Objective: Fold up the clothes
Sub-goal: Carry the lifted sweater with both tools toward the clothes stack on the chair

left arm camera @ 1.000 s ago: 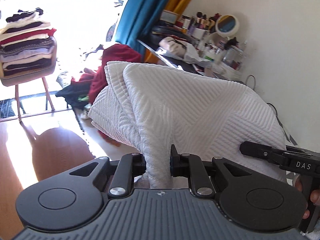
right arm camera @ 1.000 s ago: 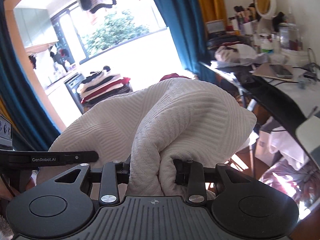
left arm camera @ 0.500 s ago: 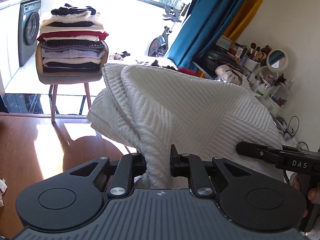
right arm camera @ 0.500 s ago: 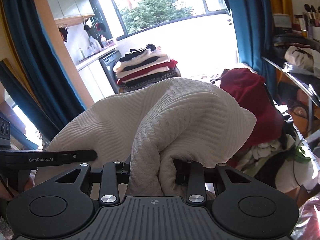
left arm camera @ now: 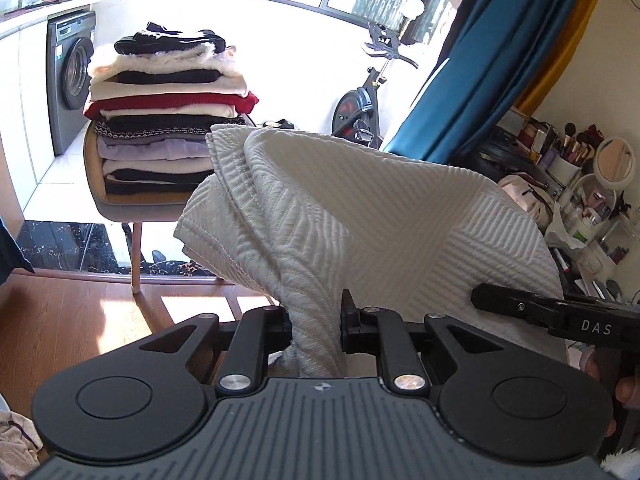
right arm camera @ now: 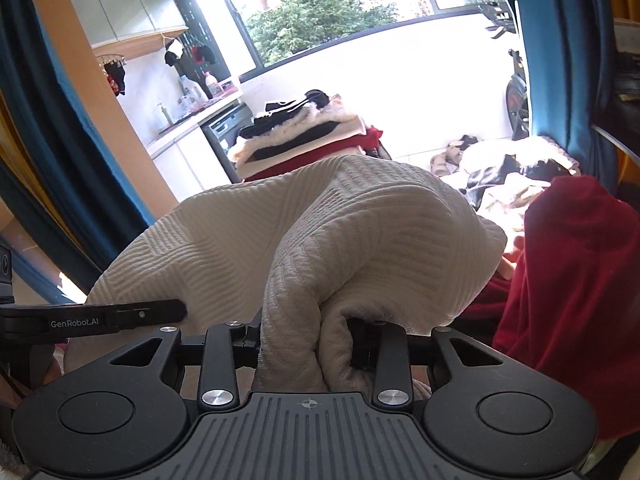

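Note:
A folded white ribbed garment [left arm camera: 360, 216] hangs in the air between both grippers. My left gripper [left arm camera: 315, 320] is shut on one bunched edge of it. My right gripper [right arm camera: 306, 336] is shut on the other bunched edge of the garment [right arm camera: 360, 232]. The right gripper's side [left arm camera: 560, 312] shows at the right of the left wrist view, and the left gripper's side [right arm camera: 100, 318] shows at the left of the right wrist view. A tall stack of folded clothes [left arm camera: 164, 120] sits on a chair [left arm camera: 120, 204] ahead; the stack also shows in the right wrist view [right arm camera: 304, 132].
A pile of unfolded clothes [right arm camera: 508, 168] with a dark red garment [right arm camera: 572, 280] lies at the right. A cluttered dresser [left arm camera: 572, 184], blue curtain [left arm camera: 468, 64], exercise bike [left arm camera: 360, 108] and washing machine [left arm camera: 70, 80] surround the wooden floor [left arm camera: 80, 320].
Both grippers have swung left with the white garment still held. The chair stack has come from the far left toward the middle of the views; the dresser has slid to the right.

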The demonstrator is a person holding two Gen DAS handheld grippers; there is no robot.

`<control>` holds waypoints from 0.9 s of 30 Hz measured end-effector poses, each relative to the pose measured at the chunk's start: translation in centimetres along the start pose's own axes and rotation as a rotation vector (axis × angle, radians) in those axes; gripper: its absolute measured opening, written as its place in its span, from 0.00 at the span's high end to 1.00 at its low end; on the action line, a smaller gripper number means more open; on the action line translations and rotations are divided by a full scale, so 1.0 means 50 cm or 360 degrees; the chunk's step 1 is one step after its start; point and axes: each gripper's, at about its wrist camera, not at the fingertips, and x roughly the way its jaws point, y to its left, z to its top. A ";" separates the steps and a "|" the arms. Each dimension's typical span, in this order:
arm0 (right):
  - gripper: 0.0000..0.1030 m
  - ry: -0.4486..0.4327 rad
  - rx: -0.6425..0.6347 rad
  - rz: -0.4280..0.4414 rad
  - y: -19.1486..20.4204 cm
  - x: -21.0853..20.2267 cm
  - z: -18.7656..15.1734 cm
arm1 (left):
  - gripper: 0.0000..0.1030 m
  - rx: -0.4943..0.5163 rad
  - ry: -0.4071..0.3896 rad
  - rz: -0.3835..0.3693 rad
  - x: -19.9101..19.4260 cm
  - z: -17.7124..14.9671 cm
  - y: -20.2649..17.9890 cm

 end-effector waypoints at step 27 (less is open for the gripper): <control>0.70 -0.0111 0.0117 -0.0374 0.248 0.602 0.349 | 0.84 0.0217 -0.0029 -0.0366 0.261 0.512 0.499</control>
